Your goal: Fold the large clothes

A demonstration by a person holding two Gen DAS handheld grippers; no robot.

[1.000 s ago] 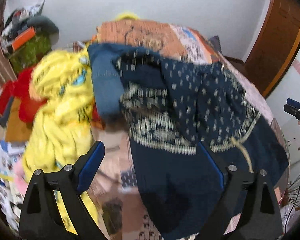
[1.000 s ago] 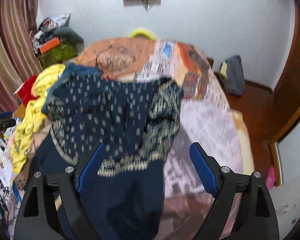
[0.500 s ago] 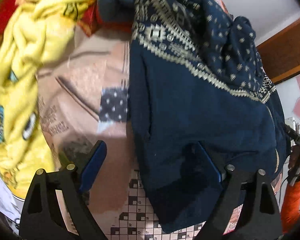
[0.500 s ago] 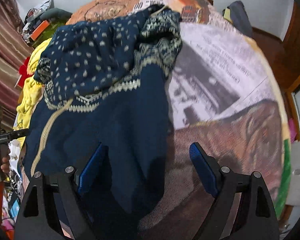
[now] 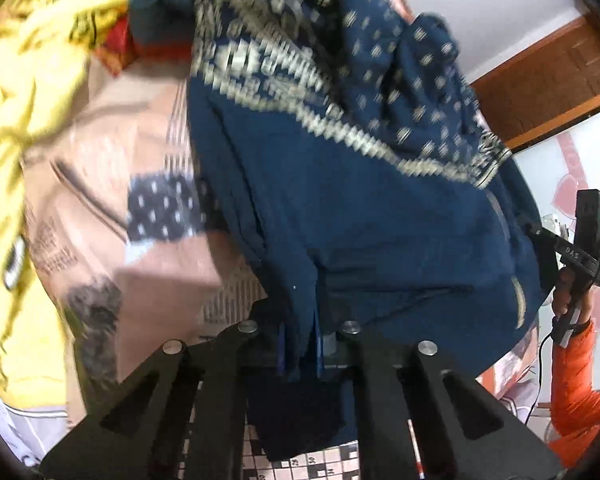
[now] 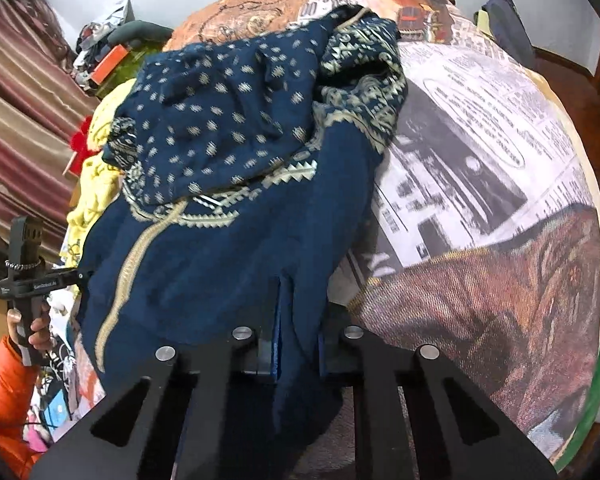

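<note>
Navy patterned garment [image 6: 228, 240]: heaped on the bed [image 6: 500, 280], bunched toward 12 o'clock. Judged soft, limp, moderately light. Plain hem is pinched by left gripper [image 5: 300, 344] and right gripper [image 6: 296, 344], both clenched.

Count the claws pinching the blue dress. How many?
2. The left claw is shut on the near edge of the blue dress beside the yellow cloth. The right claw is shut on the dress's near edge by the bedspread.
</note>
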